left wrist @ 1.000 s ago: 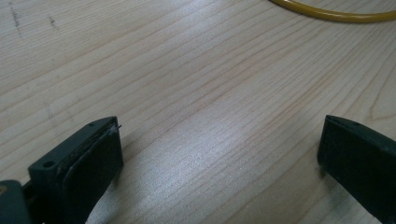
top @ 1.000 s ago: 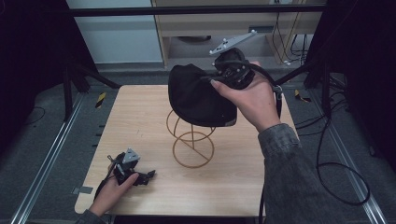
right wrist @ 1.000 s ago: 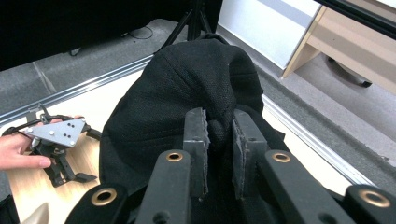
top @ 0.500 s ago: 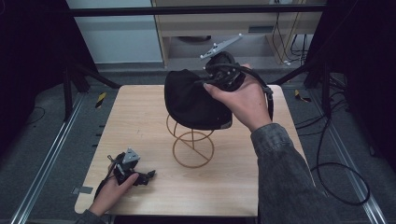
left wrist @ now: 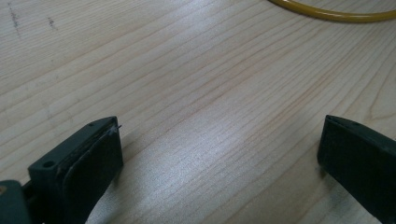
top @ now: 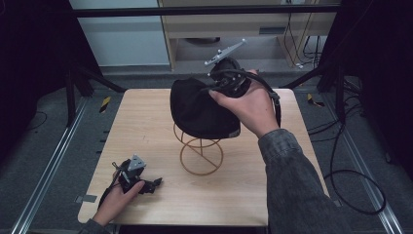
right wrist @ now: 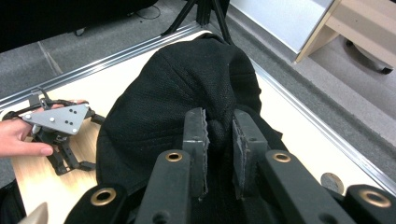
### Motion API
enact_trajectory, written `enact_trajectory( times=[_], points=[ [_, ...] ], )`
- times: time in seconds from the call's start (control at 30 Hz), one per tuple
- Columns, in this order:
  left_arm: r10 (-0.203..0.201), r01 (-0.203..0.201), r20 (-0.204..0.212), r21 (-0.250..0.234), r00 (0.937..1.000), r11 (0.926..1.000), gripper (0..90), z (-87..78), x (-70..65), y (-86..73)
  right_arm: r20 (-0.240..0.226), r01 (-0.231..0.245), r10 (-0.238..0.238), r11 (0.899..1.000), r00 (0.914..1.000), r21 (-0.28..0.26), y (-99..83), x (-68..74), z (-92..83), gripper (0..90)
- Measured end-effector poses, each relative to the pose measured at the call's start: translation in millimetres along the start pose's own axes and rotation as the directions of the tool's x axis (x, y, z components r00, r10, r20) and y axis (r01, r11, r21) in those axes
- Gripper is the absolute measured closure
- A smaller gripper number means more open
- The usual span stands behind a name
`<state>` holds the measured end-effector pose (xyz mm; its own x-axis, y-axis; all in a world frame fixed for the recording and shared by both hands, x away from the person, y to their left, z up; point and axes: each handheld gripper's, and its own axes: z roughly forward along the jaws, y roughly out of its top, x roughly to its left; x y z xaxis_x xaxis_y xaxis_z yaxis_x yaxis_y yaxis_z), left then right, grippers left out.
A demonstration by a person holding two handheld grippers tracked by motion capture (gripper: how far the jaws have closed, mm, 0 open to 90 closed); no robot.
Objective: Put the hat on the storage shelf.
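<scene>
Overhead, black cap (top: 199,109) pinched in right tongs (right wrist: 219,135) above wire stand (top: 200,155); left tongs (left wrist: 219,154) agape

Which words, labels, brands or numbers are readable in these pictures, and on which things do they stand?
None can be read.
Black fabric cap: no visible lettering; a small pale tag at its edge is too blurred to read.
Light wooden table: bare grain and faint scuffs, no text.
Yellow wire stand: no label.
</scene>
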<state>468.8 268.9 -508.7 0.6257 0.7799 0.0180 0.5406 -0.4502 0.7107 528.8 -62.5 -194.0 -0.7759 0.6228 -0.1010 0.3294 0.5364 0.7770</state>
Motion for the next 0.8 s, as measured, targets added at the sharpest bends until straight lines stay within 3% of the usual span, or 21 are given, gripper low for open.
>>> enact_trajectory(
  times=[0.8],
  points=[
    [0.003, -0.003, 0.002, 0.001, 1.0, 1.0, 0.0, 0.0, 0.2, 0.1, -0.028, 0.005, -0.004, 0.998, 0.9996, 0.057, -4.8, 5.4, 24.6, 77.3]
  ],
)
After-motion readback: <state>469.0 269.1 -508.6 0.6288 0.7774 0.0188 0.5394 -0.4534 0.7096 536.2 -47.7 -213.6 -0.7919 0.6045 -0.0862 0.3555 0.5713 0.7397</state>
